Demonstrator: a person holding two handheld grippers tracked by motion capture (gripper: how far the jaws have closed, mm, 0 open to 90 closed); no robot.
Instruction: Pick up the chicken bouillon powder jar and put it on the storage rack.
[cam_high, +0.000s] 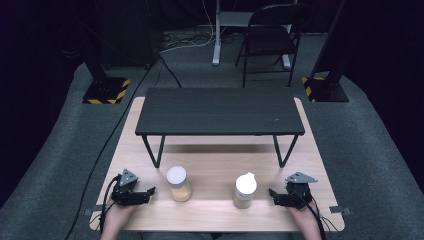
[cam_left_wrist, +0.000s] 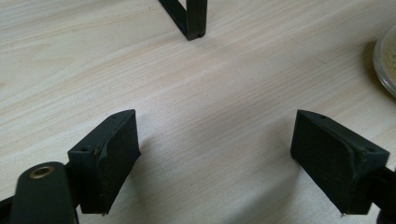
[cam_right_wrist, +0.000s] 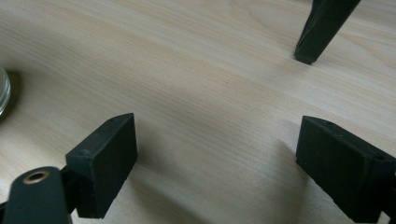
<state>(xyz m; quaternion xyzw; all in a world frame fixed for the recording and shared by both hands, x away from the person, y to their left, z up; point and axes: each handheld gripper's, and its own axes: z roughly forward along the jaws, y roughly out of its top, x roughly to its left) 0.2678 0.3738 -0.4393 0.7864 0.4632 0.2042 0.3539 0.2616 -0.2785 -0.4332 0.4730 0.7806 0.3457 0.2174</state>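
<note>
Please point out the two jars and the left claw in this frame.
Left jar (cam_high: 178, 183), high view: on its flat white lid.
Right jar (cam_high: 245, 190), high view: on its white spouted lid.
Left claw (cam_high: 150, 192), high view: midway between its open fingertips, beside the left jar.

High view looks forward and down over the whole worktop (cam_high: 215, 205). Both gripper views sit close above its wood, each sharing a black stand (cam_high: 220, 111) leg.

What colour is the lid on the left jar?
White, on the left jar; clearest in the high view.
</note>
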